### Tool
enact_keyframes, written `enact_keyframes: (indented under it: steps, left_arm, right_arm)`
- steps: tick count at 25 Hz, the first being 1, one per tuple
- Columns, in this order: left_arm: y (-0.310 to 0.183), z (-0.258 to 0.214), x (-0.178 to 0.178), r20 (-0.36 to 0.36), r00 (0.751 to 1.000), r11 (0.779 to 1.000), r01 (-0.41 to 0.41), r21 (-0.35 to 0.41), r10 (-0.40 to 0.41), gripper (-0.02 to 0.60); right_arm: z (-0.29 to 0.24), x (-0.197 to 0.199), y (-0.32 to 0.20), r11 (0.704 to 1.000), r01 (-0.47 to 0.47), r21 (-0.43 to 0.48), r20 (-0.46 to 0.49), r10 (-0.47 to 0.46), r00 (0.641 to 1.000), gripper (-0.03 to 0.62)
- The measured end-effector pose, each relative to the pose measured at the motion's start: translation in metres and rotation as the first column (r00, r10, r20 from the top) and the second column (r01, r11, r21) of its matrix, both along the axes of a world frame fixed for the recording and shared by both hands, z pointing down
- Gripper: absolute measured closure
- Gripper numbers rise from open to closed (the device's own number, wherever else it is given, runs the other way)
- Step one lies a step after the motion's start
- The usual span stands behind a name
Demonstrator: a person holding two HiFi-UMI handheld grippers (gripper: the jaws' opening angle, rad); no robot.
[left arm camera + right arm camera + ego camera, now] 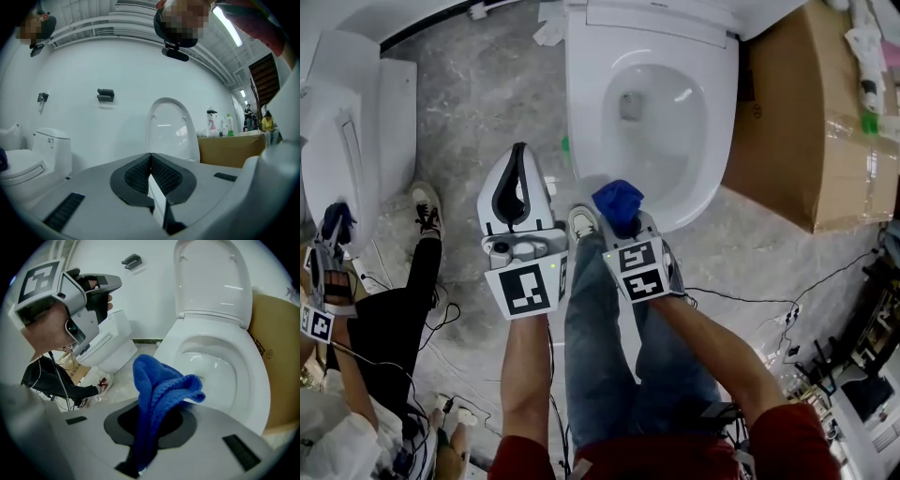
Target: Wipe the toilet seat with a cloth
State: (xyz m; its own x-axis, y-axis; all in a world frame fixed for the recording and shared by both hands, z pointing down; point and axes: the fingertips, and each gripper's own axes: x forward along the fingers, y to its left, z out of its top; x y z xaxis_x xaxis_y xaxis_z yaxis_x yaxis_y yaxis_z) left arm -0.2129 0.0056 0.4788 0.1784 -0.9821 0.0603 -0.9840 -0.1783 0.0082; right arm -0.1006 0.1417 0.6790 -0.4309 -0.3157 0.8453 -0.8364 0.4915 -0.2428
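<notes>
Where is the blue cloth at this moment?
In the head view's centre, the cloth is clamped in the right gripper, at the front rim of the toilet, just right of the left gripper.

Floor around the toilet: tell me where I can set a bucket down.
Bare floor lies between the open toilet and the second toilet; another strip runs in front of the cardboard box. Bottom left is crowded with cables and a person's legs.

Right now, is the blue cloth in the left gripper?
No, the blue cloth is pinched in the right gripper, and the left gripper is shut with nothing in it.
</notes>
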Motion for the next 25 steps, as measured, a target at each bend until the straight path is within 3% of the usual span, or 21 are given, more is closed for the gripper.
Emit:
enact_keyframes:
  steps: [12, 25]
  left_arm:
    - [-0.014, 0.012, 0.047, -0.004, 0.998, 0.998, -0.066, -0.01, 0.066, 0.565]
    - [-0.025, 0.023, 0.08, -0.003, 0.994, 0.993, -0.11, -0.045, 0.11, 0.565]
  right_arm:
    - [0.012, 0.102, 0.007, 0.999, -0.048, 0.011, -0.083, 0.048, 0.995, 0.536]
    - [0.015, 0.18, -0.024, 0.975, -0.214, 0.057, -0.108, 0.219, 0.97, 0.536]
